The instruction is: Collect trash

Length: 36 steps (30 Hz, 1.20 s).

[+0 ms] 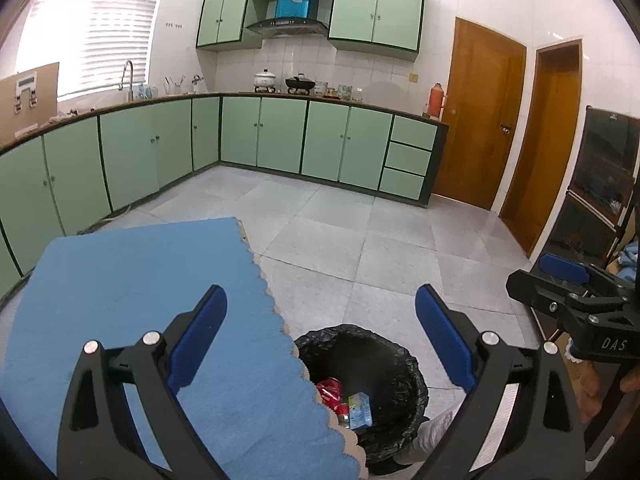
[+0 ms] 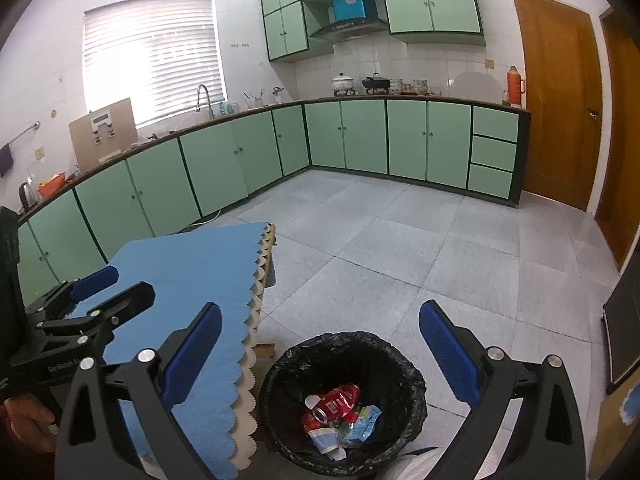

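A black-lined trash bin (image 2: 404,364) stands on the floor beside the blue-covered table (image 2: 192,280). Inside it lie crushed red cans (image 2: 340,398), a paper cup (image 2: 326,440) and a blue-green carton (image 2: 364,424). My right gripper (image 2: 320,320) is open and empty, held above the bin. My left gripper (image 1: 320,300) is open and empty, over the table's scalloped edge with the bin (image 1: 400,368) below it; the red can (image 1: 330,390) and carton (image 1: 360,410) show there. Each gripper shows at the edge of the other's view.
Green kitchen cabinets (image 2: 360,136) run along the left and far walls, with a sink, pots and a red thermos (image 2: 515,85) on the counter. Wooden doors (image 2: 560,96) stand at right. The grey tiled floor (image 2: 440,248) stretches beyond the bin.
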Each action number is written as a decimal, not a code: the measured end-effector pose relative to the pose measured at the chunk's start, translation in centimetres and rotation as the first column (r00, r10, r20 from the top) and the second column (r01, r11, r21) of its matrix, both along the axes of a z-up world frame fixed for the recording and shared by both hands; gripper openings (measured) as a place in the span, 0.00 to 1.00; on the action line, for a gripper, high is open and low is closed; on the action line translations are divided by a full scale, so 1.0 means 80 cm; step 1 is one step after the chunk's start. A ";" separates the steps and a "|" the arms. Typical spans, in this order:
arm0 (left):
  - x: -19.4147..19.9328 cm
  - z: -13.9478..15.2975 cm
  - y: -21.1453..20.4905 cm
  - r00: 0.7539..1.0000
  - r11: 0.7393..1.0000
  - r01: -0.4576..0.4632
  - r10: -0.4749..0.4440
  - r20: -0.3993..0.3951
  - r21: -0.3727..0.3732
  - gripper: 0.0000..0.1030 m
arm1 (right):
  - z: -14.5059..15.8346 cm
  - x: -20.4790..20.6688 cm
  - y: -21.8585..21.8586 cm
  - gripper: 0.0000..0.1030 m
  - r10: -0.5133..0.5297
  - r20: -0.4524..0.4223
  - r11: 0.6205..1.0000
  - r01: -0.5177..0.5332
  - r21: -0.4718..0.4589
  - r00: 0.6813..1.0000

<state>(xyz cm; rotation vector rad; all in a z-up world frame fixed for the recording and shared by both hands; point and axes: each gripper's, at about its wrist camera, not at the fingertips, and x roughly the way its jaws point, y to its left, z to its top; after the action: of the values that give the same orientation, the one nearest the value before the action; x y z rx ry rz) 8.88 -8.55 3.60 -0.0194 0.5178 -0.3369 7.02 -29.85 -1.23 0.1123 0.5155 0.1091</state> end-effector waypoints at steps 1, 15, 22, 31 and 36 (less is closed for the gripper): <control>-0.003 0.002 -0.001 1.000 1.000 0.000 0.000 0.002 0.003 0.90 | 0.000 -0.002 0.001 0.94 0.002 0.002 1.000 -0.002 0.000 1.000; -0.042 0.013 0.011 0.999 1.000 -0.023 0.022 0.037 0.009 0.90 | 0.009 -0.022 0.010 0.94 0.020 0.026 1.000 -0.021 0.009 0.999; -0.049 0.014 0.015 0.999 1.000 -0.023 0.023 0.047 0.014 0.90 | 0.008 -0.028 0.019 0.94 0.027 0.030 1.000 -0.027 0.000 0.999; -0.052 0.014 0.019 0.998 1.000 -0.028 0.028 0.052 0.004 0.90 | 0.007 -0.030 0.024 0.94 0.032 0.030 0.999 -0.032 -0.003 0.999; -0.053 0.014 0.021 0.998 1.000 -0.030 0.030 0.054 0.004 0.90 | 0.005 -0.030 0.025 0.94 0.033 0.028 0.999 -0.033 -0.007 0.999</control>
<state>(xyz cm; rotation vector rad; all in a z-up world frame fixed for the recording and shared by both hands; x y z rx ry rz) 4.67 -6.85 4.70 -0.0133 0.4646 -0.3056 4.60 -27.83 -0.81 0.0953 0.4893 0.1413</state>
